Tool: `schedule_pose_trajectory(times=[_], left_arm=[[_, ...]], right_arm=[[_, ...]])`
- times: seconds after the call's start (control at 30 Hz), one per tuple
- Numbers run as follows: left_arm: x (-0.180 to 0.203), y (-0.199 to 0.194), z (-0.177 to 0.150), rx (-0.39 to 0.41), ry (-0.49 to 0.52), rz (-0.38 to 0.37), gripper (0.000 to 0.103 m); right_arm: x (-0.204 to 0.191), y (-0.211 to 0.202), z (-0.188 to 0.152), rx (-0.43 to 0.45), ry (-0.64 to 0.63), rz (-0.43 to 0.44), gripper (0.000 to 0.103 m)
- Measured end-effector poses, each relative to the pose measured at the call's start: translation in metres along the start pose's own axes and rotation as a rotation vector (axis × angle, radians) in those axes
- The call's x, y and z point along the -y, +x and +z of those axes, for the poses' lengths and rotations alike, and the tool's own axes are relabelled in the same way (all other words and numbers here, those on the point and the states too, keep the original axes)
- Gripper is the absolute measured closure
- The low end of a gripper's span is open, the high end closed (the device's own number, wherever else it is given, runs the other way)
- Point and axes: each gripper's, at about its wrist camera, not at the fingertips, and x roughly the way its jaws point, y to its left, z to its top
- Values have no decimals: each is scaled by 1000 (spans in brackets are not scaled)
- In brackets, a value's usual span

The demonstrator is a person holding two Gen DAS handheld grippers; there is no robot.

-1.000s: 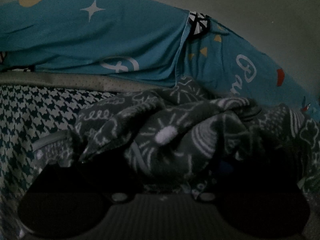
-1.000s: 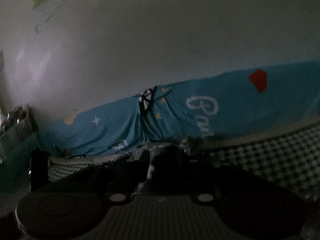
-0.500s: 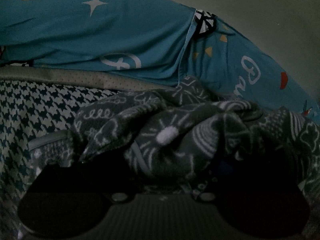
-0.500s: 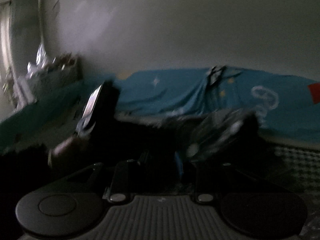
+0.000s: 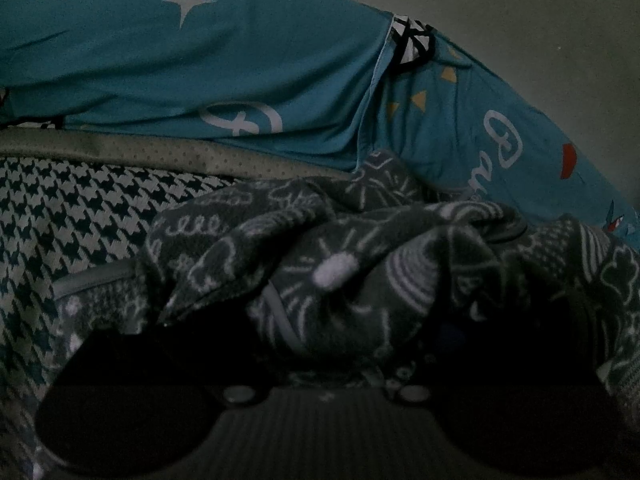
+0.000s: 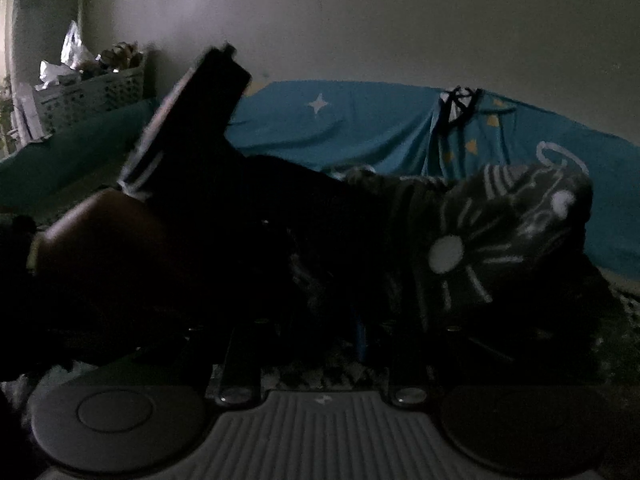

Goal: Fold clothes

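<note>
A grey fleece garment (image 5: 336, 264) with white doodle print lies bunched on the bed. In the left wrist view it heaps right over my left gripper (image 5: 332, 332), which is shut on a fold; the cloth and shadow bury the fingertips. In the right wrist view the same garment (image 6: 492, 240) rises at the right, its dark folds filling the narrow gap of my right gripper (image 6: 320, 320), which is shut on it. The left gripper's black body (image 6: 192, 120) and the hand (image 6: 100, 232) holding it stand at the left of that view, close by.
The bed has a houndstooth sheet (image 5: 52, 216). Blue printed bedding (image 5: 200, 64) lies piled along the pale wall (image 6: 360, 20) behind. A white lattice basket (image 6: 92, 96) with odds and ends stands at the far left. The room is very dim.
The right wrist view has rolled level and swung down towards the bed, bringing the left gripper, the hand and the garment close. The left wrist view is almost the same.
</note>
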Motion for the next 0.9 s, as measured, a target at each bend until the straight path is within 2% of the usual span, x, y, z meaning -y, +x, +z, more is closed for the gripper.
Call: schedule_pose_trajectory(times=[0.2,0.27,0.37,0.57,0.9], left_arm=[[-1,2,0,1,-3,5,2],[-1,3,0,0,-6,5,2],[0,3,-1,-3,-10,8,2],[5,-21,-3,8,5,-3,3],[7,-107,-28,113,28,-30,1]], right_arm=[[-6,17,-4,2,-29,-45,76],[-8,19,-5,5,-29,-45,90],[-9,16,-3,11,-29,-38,93],[-18,-13,7,59,-10,60,94],[-55,-72,20,163,51,225,94]])
